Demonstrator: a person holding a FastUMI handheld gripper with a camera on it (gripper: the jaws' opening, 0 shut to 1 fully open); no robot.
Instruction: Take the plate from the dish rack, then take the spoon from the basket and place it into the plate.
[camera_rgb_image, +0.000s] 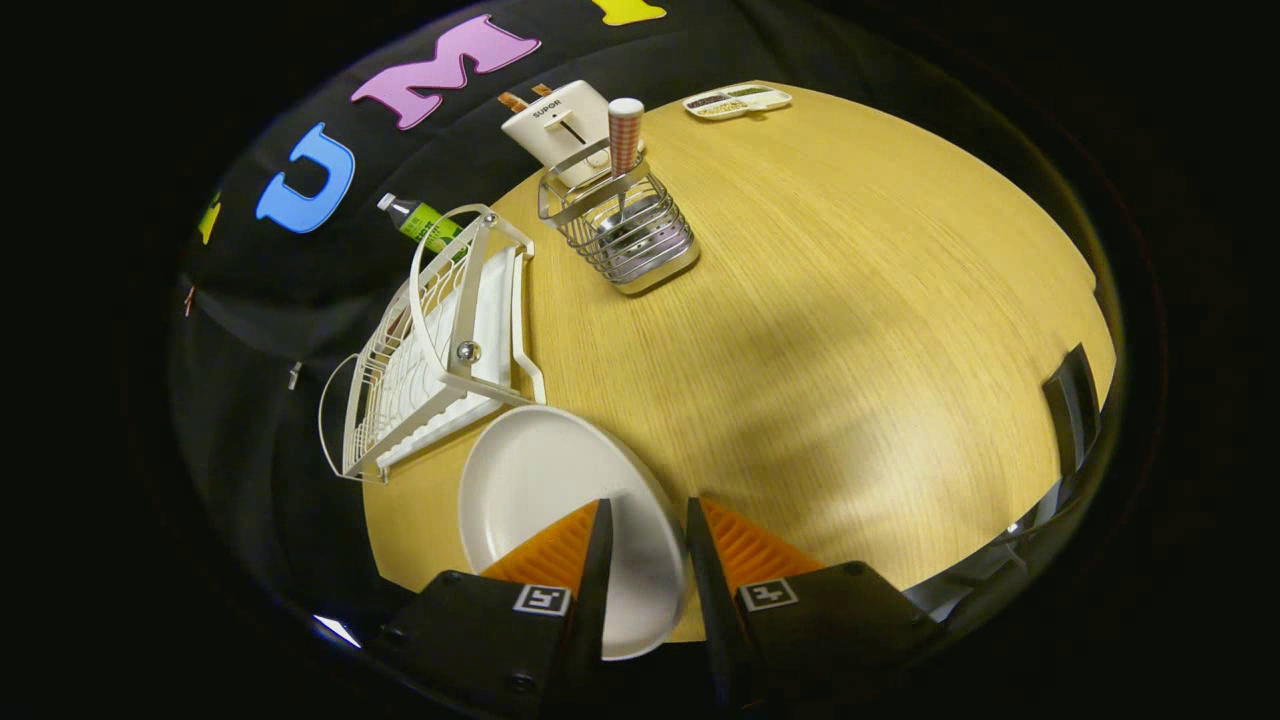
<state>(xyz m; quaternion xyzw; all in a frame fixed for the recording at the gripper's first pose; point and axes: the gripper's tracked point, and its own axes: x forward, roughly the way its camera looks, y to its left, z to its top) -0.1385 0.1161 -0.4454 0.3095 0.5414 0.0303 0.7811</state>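
**Plate held at the gripper, spoon in the basket**

A pale wood-grain surface (850, 300) spreads out ahead of the gripper, backed by the booth's black cloth wall. Soft shadows lie across the middle of the wood.

At the surface's edge stands a white wire dish rack (430, 350), its slots showing no dishes. Just behind it lies a bottle (418, 220) with a green label. Beyond the rack, a wire basket (625, 235) holds the spoon (626, 140), its checked handle standing upright above the rim. Right behind the basket sits a white box-shaped holder (555, 125) with two sticks poking out. Farther off rests a small divided tray (737, 100).

The white plate (545, 480) sits tilted right at the gripper (645, 520), near the rack's front corner. The fingers are closed narrowly on the plate's rim, one on each face.
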